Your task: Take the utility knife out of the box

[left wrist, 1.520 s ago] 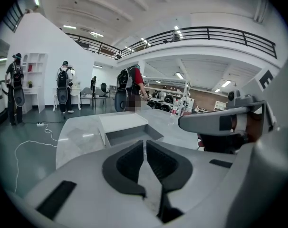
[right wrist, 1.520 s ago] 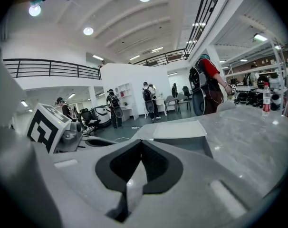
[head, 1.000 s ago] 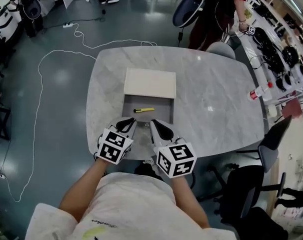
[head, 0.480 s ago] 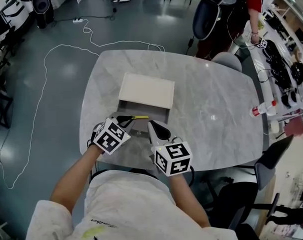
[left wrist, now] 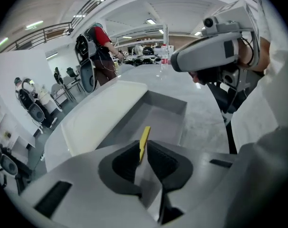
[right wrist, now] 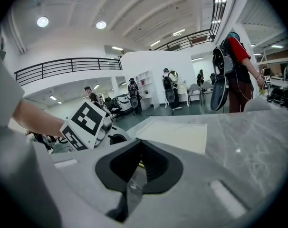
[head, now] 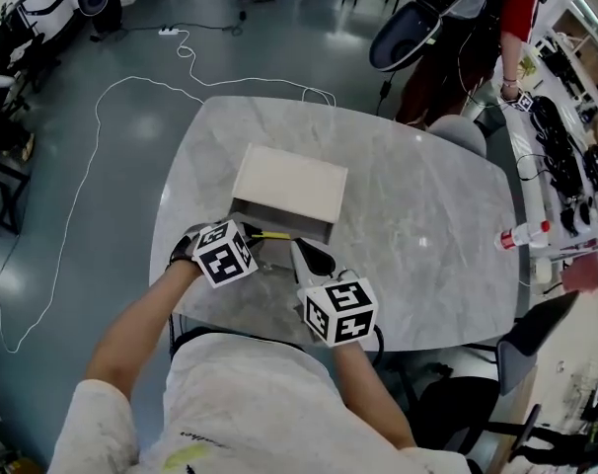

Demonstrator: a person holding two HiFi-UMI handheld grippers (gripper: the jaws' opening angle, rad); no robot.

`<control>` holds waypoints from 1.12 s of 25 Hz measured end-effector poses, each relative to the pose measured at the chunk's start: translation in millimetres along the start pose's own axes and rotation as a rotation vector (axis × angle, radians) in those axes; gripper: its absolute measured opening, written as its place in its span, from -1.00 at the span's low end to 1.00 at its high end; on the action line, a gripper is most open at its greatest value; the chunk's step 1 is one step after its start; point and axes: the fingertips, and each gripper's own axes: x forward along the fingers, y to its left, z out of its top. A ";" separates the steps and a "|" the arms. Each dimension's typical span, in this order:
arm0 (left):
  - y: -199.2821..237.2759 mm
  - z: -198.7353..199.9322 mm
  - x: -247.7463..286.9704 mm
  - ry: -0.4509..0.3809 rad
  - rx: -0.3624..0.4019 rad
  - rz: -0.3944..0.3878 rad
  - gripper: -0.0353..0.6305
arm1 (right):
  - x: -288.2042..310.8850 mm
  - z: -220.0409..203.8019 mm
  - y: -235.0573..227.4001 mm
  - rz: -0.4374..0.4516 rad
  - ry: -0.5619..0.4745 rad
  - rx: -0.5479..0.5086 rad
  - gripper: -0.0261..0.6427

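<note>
The yellow utility knife (head: 272,234) (left wrist: 144,134) lies low in the open grey box (head: 279,255) (left wrist: 175,103), just in front of the cream lid (head: 289,184) (left wrist: 106,113). My left gripper (head: 246,239) (left wrist: 143,149) reaches into the box from the left. Its jaws are closed to a narrow slit with the knife's near end pinched between the pads. I cannot tell whether the knife is off the box floor. Over the box's near right edge my right gripper (head: 309,255) (right wrist: 141,158) is shut and holds nothing.
The box sits on a grey marble table (head: 417,196). A bottle (head: 521,233) stands at the table's right edge. A person in red (head: 506,28) and a chair (head: 408,38) are beyond the far side. A white cable (head: 112,97) runs over the floor at left.
My left gripper has moved forward into the box and closed on the knife's left end. The right gripper has barely moved. The head view has shifted.
</note>
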 end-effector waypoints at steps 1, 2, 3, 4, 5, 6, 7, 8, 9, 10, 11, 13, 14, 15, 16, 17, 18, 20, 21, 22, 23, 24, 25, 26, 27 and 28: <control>0.1 -1.0 2.9 0.016 0.021 -0.004 -0.81 | 1.0 -0.4 -0.7 0.004 0.003 -0.001 -0.91; 0.1 -1.8 5.8 0.030 0.040 -0.010 -0.81 | 2.1 -0.8 -1.4 0.008 0.005 -0.002 -0.91; 0.3 -2.6 8.8 0.044 0.056 -0.015 -0.81 | 3.2 -1.4 -2.3 0.012 0.008 -0.002 -0.91; 0.7 -3.5 11.9 0.058 0.070 -0.020 -0.81 | 4.2 -2.0 -3.4 0.015 0.011 -0.002 -0.91; 1.3 -4.9 14.9 0.073 0.084 -0.024 -0.81 | 5.3 -2.6 -4.3 0.017 0.013 -0.003 -0.91; 2.0 -6.7 17.7 0.088 0.096 -0.029 -0.81 | 6.3 -3.0 -4.9 0.019 0.015 -0.003 -0.91; 2.8 -8.9 20.3 0.103 0.104 -0.034 -0.81 | 7.5 -3.2 -5.1 0.021 0.016 -0.003 -0.91; 3.4 -11.1 22.6 0.117 0.109 -0.042 -0.81 | 8.6 -3.3 -5.2 0.023 0.018 -0.003 -0.91; 3.3 -12.9 24.6 0.129 0.114 -0.052 -0.80 | 9.7 -3.4 -5.3 0.026 0.019 -0.003 -0.91; 2.4 -14.0 26.4 0.139 0.119 -0.064 -0.78 | 10.6 -3.6 -5.5 0.028 0.020 -0.003 -0.91; 1.3 -15.0 28.0 0.150 0.125 -0.075 -0.72 | 11.3 -3.7 -5.9 0.031 0.021 -0.003 -0.91; 0.1 -17.5 31.3 0.173 0.142 -0.090 -0.64 | 12.6 -3.6 -6.7 0.036 0.022 -0.002 -0.91; 0.1 -18.3 33.0 0.183 0.153 -0.092 -0.64 | 13.2 -3.4 -7.3 0.037 0.022 -0.002 -0.91; 0.2 -18.6 35.0 0.191 0.165 -0.094 -0.64 | 13.5 -3.5 -8.2 0.038 0.023 -0.001 -0.91; 0.1 -18.6 36.9 0.199 0.178 -0.096 -0.64 | 13.7 -3.8 -9.2 0.039 0.025 0.000 -0.91; -0.2 -18.8 38.7 0.208 0.189 -0.099 -0.63 | 13.9 -4.4 -10.2 0.040 0.026 0.001 -0.91; -0.5 -19.3 40.4 0.218 0.199 -0.103 -0.63 | 13.9 -5.2 -11.1 0.040 0.028 0.003 -0.91; -0.8 -20.7 42.7 0.237 0.212 -0.114 -0.62 | 14.3 -6.7 -12.9 0.039 0.030 0.007 -0.91; -0.6 -20.9 43.2 0.243 0.215 -0.120 -0.61 | 14.8 -7.2 -13.4 0.039 0.031 0.009 -0.91; 0.1 -21.0 43.5 0.249 0.219 -0.122 -0.60 | 15.4 -7.4 -13.5 0.040 0.032 0.011 -0.91; 1.3 -20.8 44.0 0.255 0.225 -0.121 -0.59 | 16.1 -7.2 -13.0 0.042 0.033 0.012 -0.91; 2.6 -20.5 44.8 0.262 0.234 -0.119 -0.57 | 16.6 -6.6 -12.3 0.045 0.034 0.012 -0.91; 3.7 -20.2 45.8 0.271 0.245 -0.118 -0.56 | 17.0 -5.8 -11.6 0.047 0.035 0.012 -0.91; 4.2 -20.0 47.1 0.282 0.258 -0.120 -0.54 | 17.3 -5.0 -11.1 0.048 0.035 0.012 -0.91; 4.0 -20.3 48.5 0.294 0.271 -0.125 -0.54 | 17.3 -4.4 -11.0 0.049 0.035 0.012 -0.91; 3.2 -21.2 50.1 0.307 0.284 -0.131 -0.53 | 17.0 -4.2 -11.2 0.049 0.035 0.012 -0.91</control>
